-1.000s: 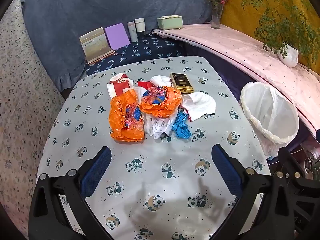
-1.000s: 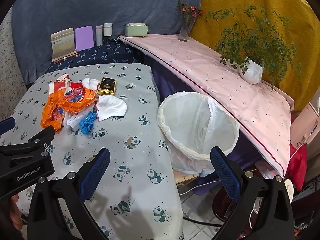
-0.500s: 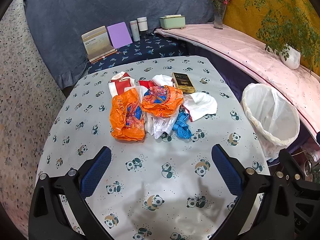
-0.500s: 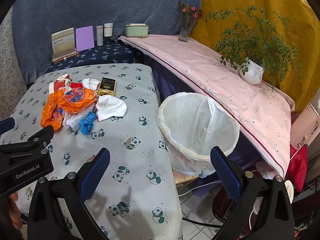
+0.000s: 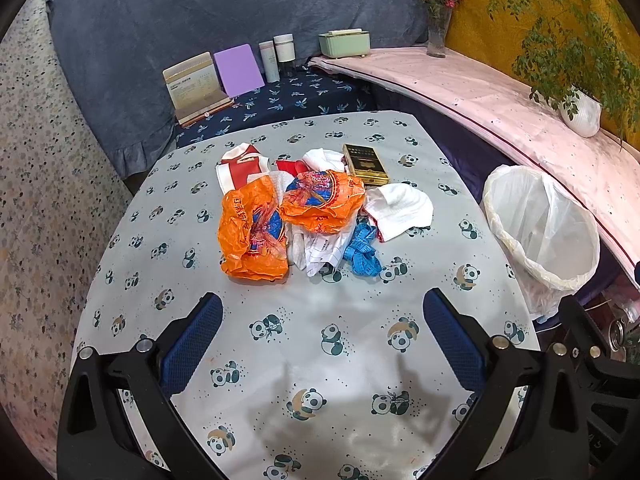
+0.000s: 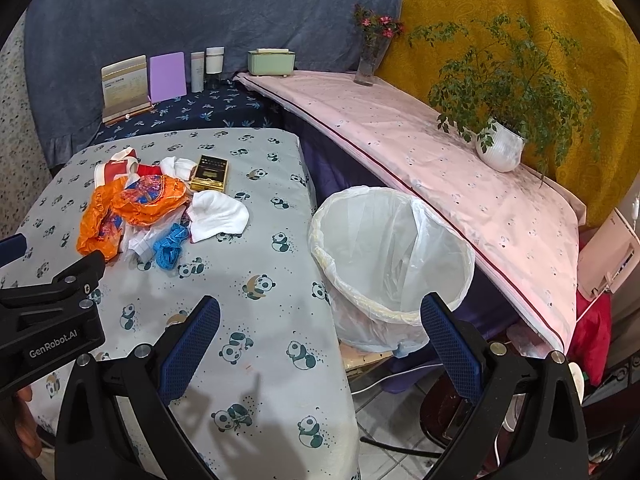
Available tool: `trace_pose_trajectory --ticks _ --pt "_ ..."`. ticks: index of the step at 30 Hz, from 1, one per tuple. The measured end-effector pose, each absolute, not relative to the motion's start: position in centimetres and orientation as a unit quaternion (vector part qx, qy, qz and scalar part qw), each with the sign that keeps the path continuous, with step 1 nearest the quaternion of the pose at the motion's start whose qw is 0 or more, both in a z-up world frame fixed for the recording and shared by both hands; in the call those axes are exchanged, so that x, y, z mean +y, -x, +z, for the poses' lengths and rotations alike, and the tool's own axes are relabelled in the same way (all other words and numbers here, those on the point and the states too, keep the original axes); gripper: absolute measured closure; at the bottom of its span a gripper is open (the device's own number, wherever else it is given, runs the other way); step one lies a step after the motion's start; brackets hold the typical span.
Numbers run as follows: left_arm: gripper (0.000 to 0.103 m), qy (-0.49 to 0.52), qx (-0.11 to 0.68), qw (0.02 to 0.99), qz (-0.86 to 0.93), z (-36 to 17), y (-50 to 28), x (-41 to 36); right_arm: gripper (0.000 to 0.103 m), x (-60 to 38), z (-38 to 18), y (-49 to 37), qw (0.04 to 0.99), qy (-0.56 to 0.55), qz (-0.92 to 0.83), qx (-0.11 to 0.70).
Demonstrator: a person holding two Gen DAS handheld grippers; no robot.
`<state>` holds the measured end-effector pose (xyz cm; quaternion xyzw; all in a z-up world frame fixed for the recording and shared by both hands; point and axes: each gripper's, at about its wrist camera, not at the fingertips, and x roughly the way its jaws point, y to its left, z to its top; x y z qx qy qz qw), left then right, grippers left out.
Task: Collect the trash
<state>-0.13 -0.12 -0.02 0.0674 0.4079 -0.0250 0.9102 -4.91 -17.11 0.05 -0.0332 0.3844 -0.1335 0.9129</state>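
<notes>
- Panda-print table point(image 5: 320, 344) carries the trash heaped at its middle, within reach of both arms
- Lined bin point(image 6: 390, 264) stands just beside the table's right edge, empty
- Orange bags point(image 5: 256, 232) top the untouched heap
- Left hand-held gripper point(image 5: 322, 344) and right hand-held gripper point(image 6: 320, 344) hover spread, holding nothing

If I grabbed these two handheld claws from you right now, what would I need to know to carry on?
Left gripper: open, empty, above the panda-print table, facing the trash pile.
Right gripper: open, empty, near the table's edge by the bin.
Pile mid-table: two orange plastic bags, white papers, blue tape, white cloth, gold box.
White-lined bin beside the table looks empty.
Done: nothing collected.
Left: everything into the bin.
</notes>
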Motion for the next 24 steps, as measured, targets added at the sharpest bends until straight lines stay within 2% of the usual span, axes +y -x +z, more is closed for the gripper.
trace_pose_trajectory --ticks 24 --pt "0.007 -0.069 0.407 0.910 -0.024 -0.11 0.21 -0.22 0.007 -16.97 0.24 4.66 0.913 0.038 -0.135 0.384"
